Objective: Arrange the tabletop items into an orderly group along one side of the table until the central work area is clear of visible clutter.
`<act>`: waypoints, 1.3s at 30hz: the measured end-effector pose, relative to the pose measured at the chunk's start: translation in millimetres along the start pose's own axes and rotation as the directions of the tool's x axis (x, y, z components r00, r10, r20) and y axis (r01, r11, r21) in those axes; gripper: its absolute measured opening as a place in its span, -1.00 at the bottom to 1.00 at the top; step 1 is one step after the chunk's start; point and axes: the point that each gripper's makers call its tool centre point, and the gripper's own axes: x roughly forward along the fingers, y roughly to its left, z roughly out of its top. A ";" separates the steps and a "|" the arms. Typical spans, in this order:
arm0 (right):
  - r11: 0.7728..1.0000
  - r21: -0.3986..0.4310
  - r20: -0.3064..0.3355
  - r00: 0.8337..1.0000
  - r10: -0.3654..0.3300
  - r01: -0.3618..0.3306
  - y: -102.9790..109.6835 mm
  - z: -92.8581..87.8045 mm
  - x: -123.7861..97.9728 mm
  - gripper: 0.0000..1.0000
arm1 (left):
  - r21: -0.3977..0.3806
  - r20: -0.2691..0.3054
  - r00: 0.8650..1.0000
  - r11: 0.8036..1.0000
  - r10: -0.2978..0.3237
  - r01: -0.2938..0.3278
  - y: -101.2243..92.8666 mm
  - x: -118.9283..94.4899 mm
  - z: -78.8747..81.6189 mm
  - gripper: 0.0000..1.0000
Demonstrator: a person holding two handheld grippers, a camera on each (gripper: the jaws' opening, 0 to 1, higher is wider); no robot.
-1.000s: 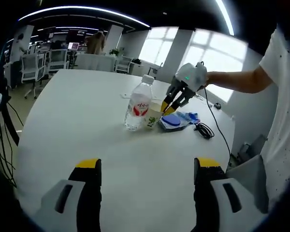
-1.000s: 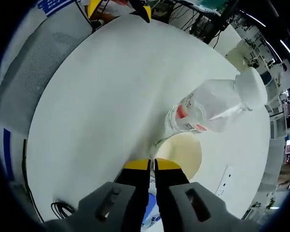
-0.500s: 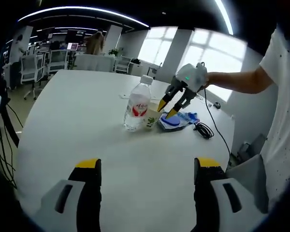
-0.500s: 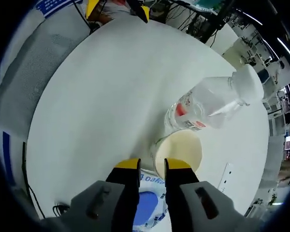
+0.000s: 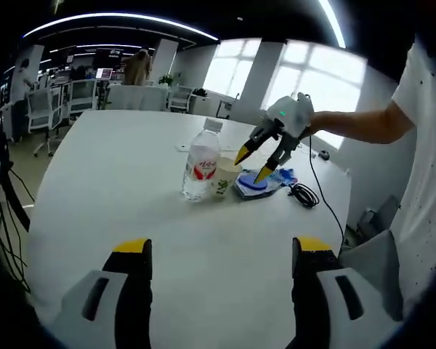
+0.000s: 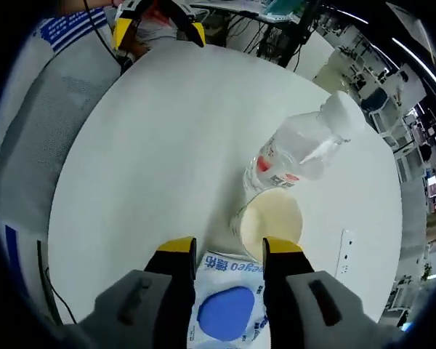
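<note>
Evidently grouped: the water bottle [image 5: 200, 166], the paper cup [image 5: 226, 177] and the blue-and-white packet [image 5: 260, 182] were found set close together near the far edge of the white table [image 5: 131, 203], the cup touching or just beside the bottle, the packet just beside the cup; this was judged to be the orderly group the task asks for.
Central area: the wide middle of the table was seen bare between the group and the left gripper [image 5: 219, 291].
Right gripper: the right gripper [image 6: 229, 251] was held above the packet [image 6: 229, 309] with its jaws parted and nothing between them; it was judged to be either freshly released or lined up over the packet.
Left gripper: its jaws were set wide apart and empty, held low at the near side, well apart from the group, presumably kept out of the way.
Cable: a black cable [image 5: 305, 195] was noted near the packet, not yet part of the group.
Left gripper view's gain: the group's place on the table and the right gripper [image 5: 253, 163] hanging over it were shown from the side.
Right gripper view's gain: the cup's pale inside [image 6: 272, 222], possibly empty, and the packet's blue oval and printed lettering were shown from above.
</note>
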 end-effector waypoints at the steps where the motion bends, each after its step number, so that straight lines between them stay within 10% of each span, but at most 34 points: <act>1: 1.000 0.016 0.009 1.000 -0.005 0.005 1.2 -0.3 -1.9 -0.26 | 0.004 -0.001 1.000 1.000 -0.002 0.002 -1.0 0.1 1.3 0.61; 20: 0.956 0.286 0.123 0.986 -0.109 0.070 32.3 -14.9 -43.8 -0.06 | 0.083 -0.028 0.998 0.995 -0.049 0.052 -28.8 6.3 20.2 0.62; 39: 0.826 0.532 0.151 0.940 -0.307 0.184 71.6 -66.8 -109.8 0.02 | 0.165 -0.072 0.992 0.980 -0.104 0.115 -70.5 25.0 35.8 0.67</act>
